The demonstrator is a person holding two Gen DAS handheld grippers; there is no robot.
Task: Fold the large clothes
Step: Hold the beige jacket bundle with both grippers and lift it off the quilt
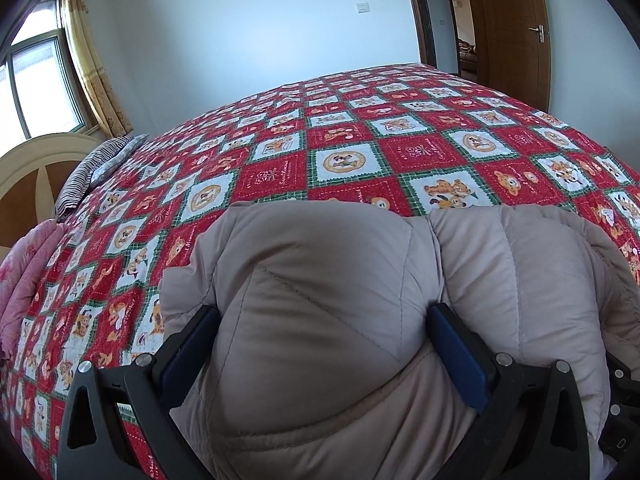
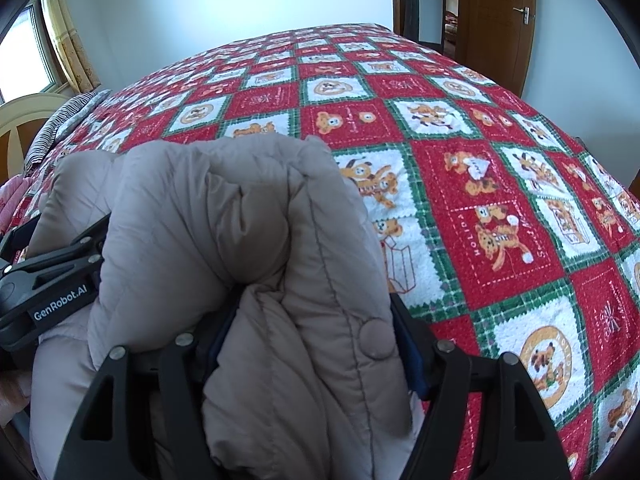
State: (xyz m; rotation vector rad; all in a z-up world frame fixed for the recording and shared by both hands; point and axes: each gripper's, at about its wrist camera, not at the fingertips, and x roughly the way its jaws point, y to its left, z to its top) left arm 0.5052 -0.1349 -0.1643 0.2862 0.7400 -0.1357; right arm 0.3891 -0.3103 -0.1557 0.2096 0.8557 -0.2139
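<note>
Beige puffy quilted jacket (image 1: pixel 320 300), bunched thick. Left gripper (image 1: pixel 324 320) and right gripper (image 2: pixel 308 344) both clamp it. Bedspread (image 1: pixel 360 120) beyond lies open.

Beige quilted coat (image 1: pixel 320 300); bedspread (image 1: pixel 400 140) checked red and white with green borders and orange cartoon bears; striped navy-white pillow (image 1: pixel 92 168); pink blanket (image 1: pixel 24 272); yellow curtain (image 1: pixel 92 60).

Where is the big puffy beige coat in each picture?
Left wrist view: the puffy beige quilted coat fills the lower middle, bulging between the left tool's two dark fingers.
Right wrist view: the coat sits lower left of centre, bunched in the right tool.
Shared landmark: the brown wooden door at the upper right, beyond the red checked cartoon bedspread.
</note>
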